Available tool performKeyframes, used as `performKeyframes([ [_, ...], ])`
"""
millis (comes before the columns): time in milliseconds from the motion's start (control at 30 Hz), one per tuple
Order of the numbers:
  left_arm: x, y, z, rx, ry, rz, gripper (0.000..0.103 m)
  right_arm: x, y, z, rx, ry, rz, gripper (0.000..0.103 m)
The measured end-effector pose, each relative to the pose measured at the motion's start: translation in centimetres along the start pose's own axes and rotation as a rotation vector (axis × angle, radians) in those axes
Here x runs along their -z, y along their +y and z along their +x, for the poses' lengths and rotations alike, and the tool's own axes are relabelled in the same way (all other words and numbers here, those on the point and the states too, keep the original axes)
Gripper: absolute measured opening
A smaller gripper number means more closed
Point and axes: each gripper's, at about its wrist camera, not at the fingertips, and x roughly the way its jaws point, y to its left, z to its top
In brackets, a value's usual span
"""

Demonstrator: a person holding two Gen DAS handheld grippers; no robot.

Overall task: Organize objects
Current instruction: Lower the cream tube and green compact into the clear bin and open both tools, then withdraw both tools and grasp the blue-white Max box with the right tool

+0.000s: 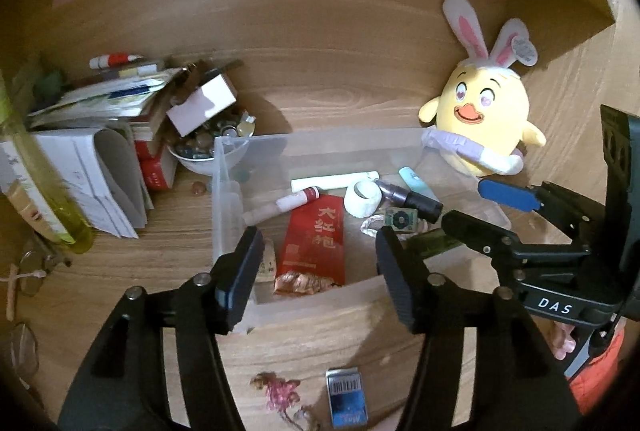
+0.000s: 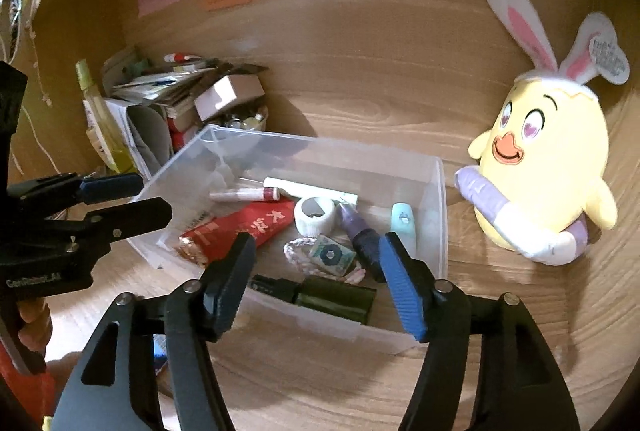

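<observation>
Both pairs of tongs stood open and empty over the near wall of the clear plastic bin [image 2: 434, 215]. My left gripper [image 1: 320, 271] had nothing between its fingers; through the gap I saw the red packet [image 1: 316, 243] lying in the bin, long axis running away from me. My right gripper [image 2: 316, 283] was likewise parted, pads touching nothing. Directly under it lay the dark green bottle [image 2: 332, 297] inside the bin, against the near wall, long axis across my view and parallel to that wall.

Still outside the bin: the small blue box [image 1: 346, 397] and the dried flower [image 1: 280, 391], both on the wooden desk [image 1: 320, 343] below the left gripper, on my side of the bin wall. Left hand was clearly the nearer one to these; the right view barely showed them.

Judgement: next pick is likely the blue box. Its long axis pointed toward the bin, so the left fingers would close across its short sides after I draw back and drop lower. Plush chick [image 2: 548, 167] sat apart, right of the bin.
</observation>
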Motion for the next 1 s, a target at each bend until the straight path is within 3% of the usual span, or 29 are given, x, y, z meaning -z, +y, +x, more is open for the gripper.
performKeyframes([
  [67,0.3,0.1,-0.7,-0.009,-0.011,-0.005,0.070,0.1,0.4,-0.5,0.003,-0.008,-0.012,0.065],
  [167,0.8,0.5,-1.8,-0.021,-0.025,-0.016,0.072,0.4,1.3,-1.7,0.011,-0.036,-0.031,0.071],
  [467,2.9,2.9,-4.1,-0.051,-0.028,-0.048,0.081,1.6,3.6,-3.0,-0.025,-0.042,-0.059,0.072],
  [667,4.9,4.7,-4.2,-0.062,0.006,-0.067,0.083,3.0,5.0,-2.4,-0.058,-0.006,-0.061,0.073],
  [1000,8.7,7.1,-1.4,-0.071,0.122,-0.113,0.083,6.2,8.5,0.8,-0.120,0.127,-0.085,0.073],
])
